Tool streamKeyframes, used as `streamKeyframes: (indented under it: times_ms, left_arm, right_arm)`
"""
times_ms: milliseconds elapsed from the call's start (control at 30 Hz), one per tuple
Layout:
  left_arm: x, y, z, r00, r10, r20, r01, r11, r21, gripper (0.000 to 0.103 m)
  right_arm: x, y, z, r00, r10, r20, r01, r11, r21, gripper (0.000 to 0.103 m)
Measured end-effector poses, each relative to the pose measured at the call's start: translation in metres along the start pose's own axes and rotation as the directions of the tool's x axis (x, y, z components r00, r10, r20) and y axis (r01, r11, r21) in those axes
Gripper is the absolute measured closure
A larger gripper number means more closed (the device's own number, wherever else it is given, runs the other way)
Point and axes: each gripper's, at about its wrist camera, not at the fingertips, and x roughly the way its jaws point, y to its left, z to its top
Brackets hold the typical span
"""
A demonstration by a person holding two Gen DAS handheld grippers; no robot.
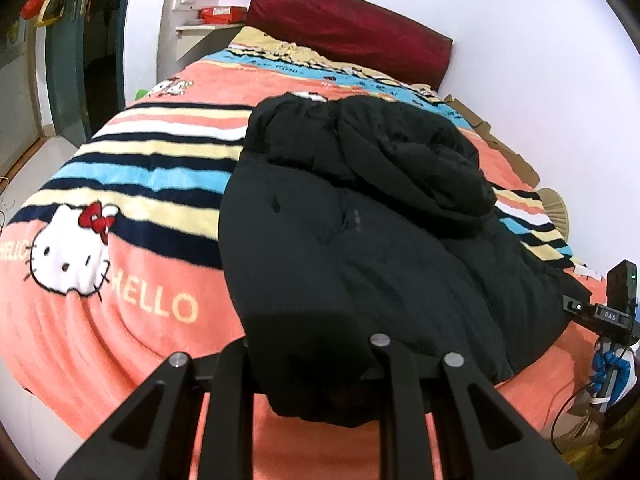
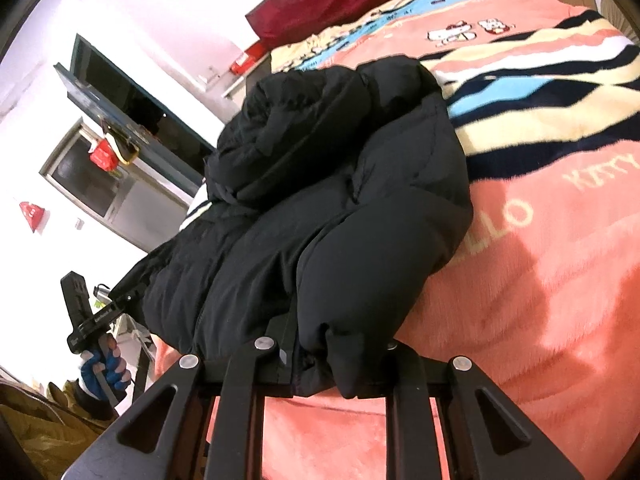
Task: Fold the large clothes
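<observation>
Both your grippers sit at the near hem of the black puffer jacket (image 1: 360, 240), so lift the two corners evenly and carry them toward the hood end together; the padding looks bulky and slippery and will likely slump if one side leads.

Your left gripper (image 1: 316, 408) is nearly closed, with the jacket's near corner bunched between its fingers, so it appears to pinch the fabric.

Your right gripper (image 2: 332, 376) is narrow too, clamped on the hem beside the zipper edge.

The jacket lies partly folded on the pink striped blanket (image 1: 132, 312), hood end piled toward the dark red pillow (image 1: 348, 28). Your gloved left hand (image 2: 102, 372) shows in the right view, at the jacket's far corner.
</observation>
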Motion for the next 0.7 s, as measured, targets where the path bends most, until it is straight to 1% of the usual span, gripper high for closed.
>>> streamKeyframes:
  times_ms: [200,433,700]
  left_arm:
    - [-0.011,0.001,0.02,0.999,-0.027,0.035,0.028,0.999,-0.023,0.085]
    - [-0.014,-0.003,0.04,0.997,-0.041,0.064,0.042,0.999,-0.022,0.085]
    - [-0.018,0.002,0.054,0.993,-0.088,0.08,0.095,0.992,-0.078,0.085]
  right_arm:
    - [-0.008,0.002,0.012,0.997,0.038,0.069,-0.039,0.999,0.014,0.086]
    - [-0.011,0.006,0.026,0.99,0.054,0.127,-0.057,0.998,0.027,0.086]
    - [-0.019,0.003,0.04,0.977,0.108,0.184,-0.12,0.991,0.054,0.086]
